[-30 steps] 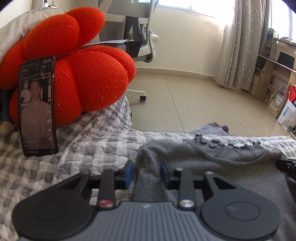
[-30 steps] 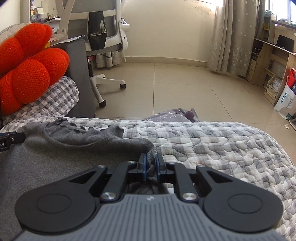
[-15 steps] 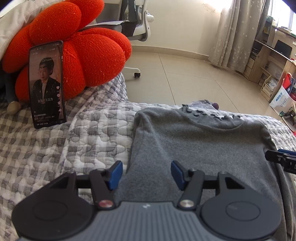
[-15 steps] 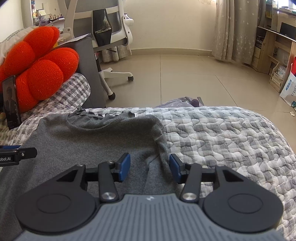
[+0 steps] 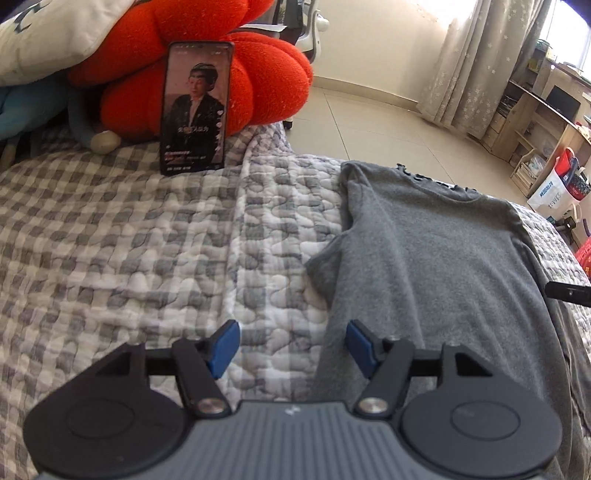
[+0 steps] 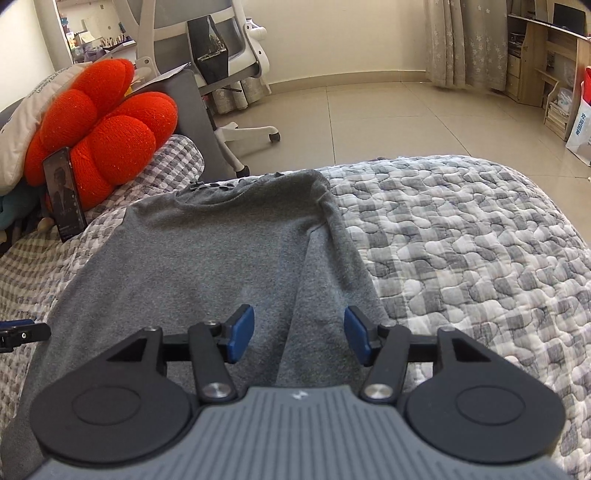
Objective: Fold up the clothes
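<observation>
A grey long-sleeved top (image 5: 436, 266) lies flat on the quilted bed, neckline toward the far edge; it also shows in the right wrist view (image 6: 207, 258). My left gripper (image 5: 291, 347) is open and empty, above the top's left edge where a sleeve is folded in. My right gripper (image 6: 299, 334) is open and empty, above the top's right side, over the folded-in right sleeve (image 6: 332, 266). Each gripper's tip shows at the edge of the other's view.
A phone (image 5: 194, 107) leans upright against an orange cushion (image 5: 258, 74) at the bed's far left. A white pillow (image 5: 48, 33) lies behind it. The grey checked quilt (image 6: 461, 240) covers the bed. An office chair (image 6: 221, 74) and tiled floor lie beyond.
Both grippers opened and let go of the top's shoulders, then drew back toward me and lifted. The top now lies flat with its sleeves folded in.
</observation>
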Demonstrator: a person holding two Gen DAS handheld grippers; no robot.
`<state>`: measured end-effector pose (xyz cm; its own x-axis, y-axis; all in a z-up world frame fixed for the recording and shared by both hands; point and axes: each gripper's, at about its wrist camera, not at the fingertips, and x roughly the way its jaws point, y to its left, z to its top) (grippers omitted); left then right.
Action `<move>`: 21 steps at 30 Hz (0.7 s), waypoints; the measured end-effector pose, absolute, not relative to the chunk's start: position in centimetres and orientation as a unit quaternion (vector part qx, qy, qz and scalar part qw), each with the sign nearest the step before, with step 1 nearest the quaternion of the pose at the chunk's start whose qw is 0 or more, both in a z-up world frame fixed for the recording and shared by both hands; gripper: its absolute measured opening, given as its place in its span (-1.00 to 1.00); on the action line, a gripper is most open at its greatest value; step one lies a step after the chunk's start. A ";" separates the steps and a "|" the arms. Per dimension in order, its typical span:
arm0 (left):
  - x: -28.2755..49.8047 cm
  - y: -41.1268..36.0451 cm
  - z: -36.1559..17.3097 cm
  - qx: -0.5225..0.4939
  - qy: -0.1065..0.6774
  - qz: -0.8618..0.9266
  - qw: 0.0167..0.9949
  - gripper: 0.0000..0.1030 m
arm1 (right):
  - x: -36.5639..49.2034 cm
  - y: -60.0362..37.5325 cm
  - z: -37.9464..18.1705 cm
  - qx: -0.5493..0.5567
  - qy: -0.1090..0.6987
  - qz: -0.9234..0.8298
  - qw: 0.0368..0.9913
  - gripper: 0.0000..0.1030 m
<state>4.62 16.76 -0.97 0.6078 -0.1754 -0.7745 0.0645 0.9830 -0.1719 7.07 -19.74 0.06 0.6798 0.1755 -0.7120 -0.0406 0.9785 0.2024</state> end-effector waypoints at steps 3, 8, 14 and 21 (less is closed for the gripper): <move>3.8 18.9 -1.4 -0.119 0.444 -0.070 0.885 0.22 | 6.7 -18.7 0.8 0.090 0.392 0.075 0.912 0.13; 3.2 19.3 -2.2 -0.191 0.446 -0.112 0.867 0.05 | 6.9 -15.9 1.8 0.089 0.387 0.113 0.911 0.13; 3.3 17.1 -2.8 -0.207 0.437 -0.164 0.860 -0.06 | 7.8 -12.2 2.5 0.075 0.386 0.162 0.905 0.13; 2.7 14.5 -2.8 -0.195 0.402 -0.192 0.874 -0.53 | 8.9 -8.0 3.0 0.035 0.360 0.231 0.903 0.13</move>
<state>2.71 14.46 -2.77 0.6024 -0.4924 -0.6282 0.1781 0.8501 -0.4956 8.91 -8.04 3.05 0.6344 0.4418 -0.6343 -0.3921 0.8911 0.2285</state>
